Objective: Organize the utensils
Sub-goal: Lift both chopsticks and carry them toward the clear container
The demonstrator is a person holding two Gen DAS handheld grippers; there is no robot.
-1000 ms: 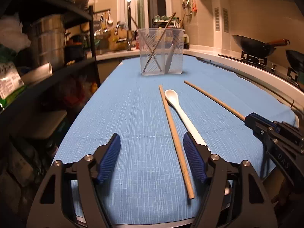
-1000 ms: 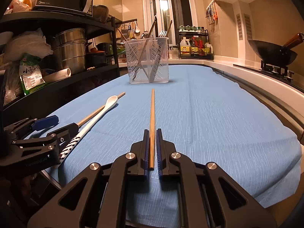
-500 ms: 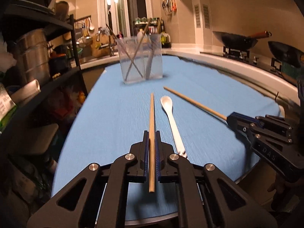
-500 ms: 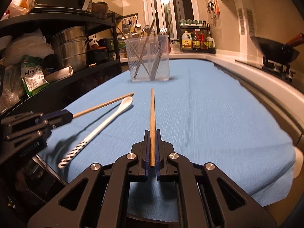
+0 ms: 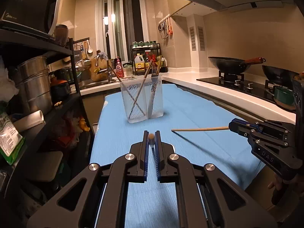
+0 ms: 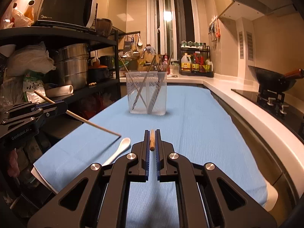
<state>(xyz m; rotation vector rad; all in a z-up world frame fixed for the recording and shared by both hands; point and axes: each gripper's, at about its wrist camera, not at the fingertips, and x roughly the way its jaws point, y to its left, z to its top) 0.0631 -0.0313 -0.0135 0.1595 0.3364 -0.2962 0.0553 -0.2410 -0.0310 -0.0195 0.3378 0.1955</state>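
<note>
My left gripper (image 5: 151,138) is shut on a wooden chopstick (image 5: 151,136), seen end-on between the pads and lifted above the blue cloth (image 5: 117,144). My right gripper (image 6: 151,140) is shut on a second wooden chopstick (image 6: 152,141), also lifted. In the left wrist view the right gripper's chopstick (image 5: 199,129) points left over the cloth. In the right wrist view the left gripper's chopstick (image 6: 93,124) slants down toward a white spoon (image 6: 120,148) lying on the cloth. A clear plastic holder (image 5: 141,98) with several utensils stands farther back, and shows in the right wrist view (image 6: 146,95).
A black shelf rack (image 6: 79,91) with steel pots and bags borders the cloth on the left. A white counter (image 6: 247,110) with a hob and woks (image 5: 233,66) runs along the right. A sink and bottle rack stand behind the holder.
The left gripper closed on the chopstick that lay beside the spoon. Both grippers have lifted their chopsticks off the cloth and tilted upward. The spoon stays on the cloth.
</note>
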